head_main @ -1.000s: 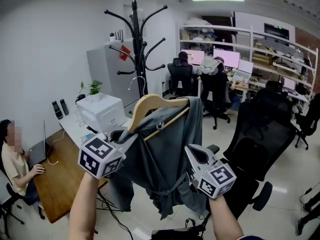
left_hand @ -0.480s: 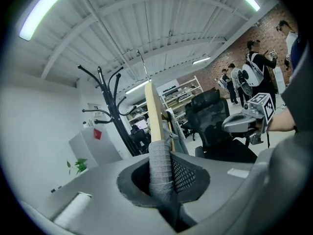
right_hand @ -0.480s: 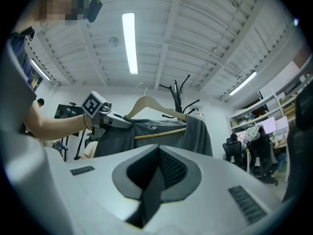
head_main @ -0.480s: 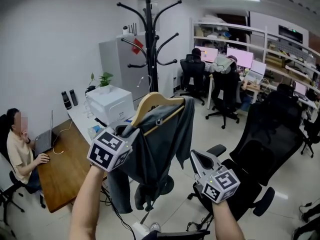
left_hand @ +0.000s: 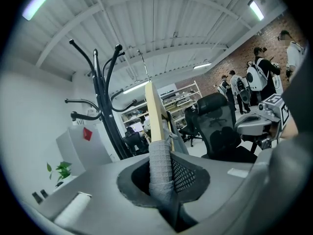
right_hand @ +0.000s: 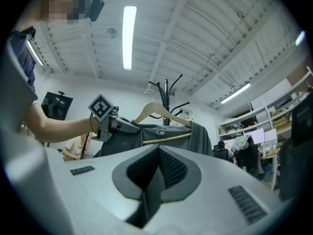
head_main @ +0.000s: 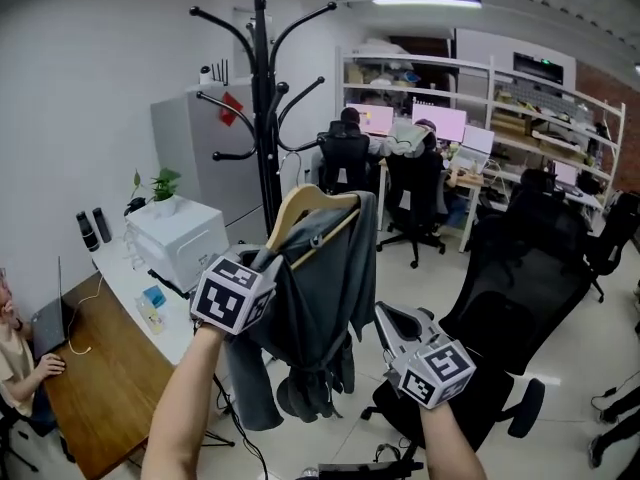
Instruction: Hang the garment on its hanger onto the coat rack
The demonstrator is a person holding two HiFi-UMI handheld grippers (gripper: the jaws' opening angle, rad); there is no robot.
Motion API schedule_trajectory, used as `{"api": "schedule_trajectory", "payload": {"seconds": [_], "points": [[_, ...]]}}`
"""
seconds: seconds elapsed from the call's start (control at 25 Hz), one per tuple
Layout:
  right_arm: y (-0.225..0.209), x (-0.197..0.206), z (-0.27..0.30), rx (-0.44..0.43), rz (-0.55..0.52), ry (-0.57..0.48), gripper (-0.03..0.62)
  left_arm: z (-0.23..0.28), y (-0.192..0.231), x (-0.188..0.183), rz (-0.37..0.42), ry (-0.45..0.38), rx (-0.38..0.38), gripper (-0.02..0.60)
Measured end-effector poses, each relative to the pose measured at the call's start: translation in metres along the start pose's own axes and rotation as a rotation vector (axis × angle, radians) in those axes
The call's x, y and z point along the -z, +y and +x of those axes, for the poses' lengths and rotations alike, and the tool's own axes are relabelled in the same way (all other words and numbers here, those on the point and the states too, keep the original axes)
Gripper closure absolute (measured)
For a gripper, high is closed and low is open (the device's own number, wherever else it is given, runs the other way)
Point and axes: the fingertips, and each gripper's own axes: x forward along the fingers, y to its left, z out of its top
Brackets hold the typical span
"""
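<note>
Left hand-held gripper [head_main: 262, 265] at 10 o'clock: jaws narrow, clamped on the cloth-covered end of the hanger [head_main: 303, 204]. In the left gripper view the grey wrapped end sits right between the jaws [left_hand: 161, 177], with bare wood rising above it. Garment [head_main: 322, 286] is draped over the hanger, held in the air at centre, hem hanging free, not touching the rack [head_main: 262, 98]. Hook not clearly visible in the head view.

Right hand-held gripper [head_main: 388, 315] at 4 o'clock, just beside the garment's edge, apart from it. Jaws together, nothing between them [right_hand: 155, 168].

Below at 8 o'clock: wood desk [head_main: 95, 393], a person [head_main: 14, 360] seated at its edge with a laptop [head_main: 50, 318]. A white desk strip runs up from there, carrying a white box [head_main: 178, 238] and a plant [head_main: 156, 182].

At 3 o'clock: black chair [head_main: 515, 288] on a pale glossy floor [head_main: 590, 368].

Rack stands at 11–12 o'clock behind the hanger, black pole with curved arms, all arms bare. Grey cabinet [head_main: 195, 138] behind it against the white wall.

Far at 1 o'clock: lit monitors [head_main: 440, 122], seated people, white shelving [head_main: 520, 78]. Ceiling strip light [head_main: 425, 1] is on.
</note>
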Motion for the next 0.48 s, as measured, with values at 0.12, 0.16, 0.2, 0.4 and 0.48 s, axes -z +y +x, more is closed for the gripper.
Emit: {"api": "schedule_trajectory", "payload": {"seconds": [0.12,0.16,0.2,0.4,0.48], "points": [[-0.013,-0.003,0.018,0.049,-0.021,-0.008,0.594,0.036,0.015,-0.009,0.0,-0.015,0.035,0.545],[-0.017,-0.004,0.023,0.064,-0.024,-0.01,0.594,0.047,0.018,-0.012,0.004,-0.016,0.046,0.545],[-0.02,-0.004,0.027,0.078,-0.027,-0.013,0.594,0.058,0.02,-0.015,0.01,-0.017,0.057,0.544],[-0.032,-0.002,0.045,0.108,-0.04,-0.012,0.594,0.109,0.022,-0.033,0.027,-0.017,0.097,0.543],[-0.039,-0.002,0.05,0.108,-0.042,-0.013,0.594,0.125,0.021,-0.038,0.025,-0.013,0.099,0.543]]}}
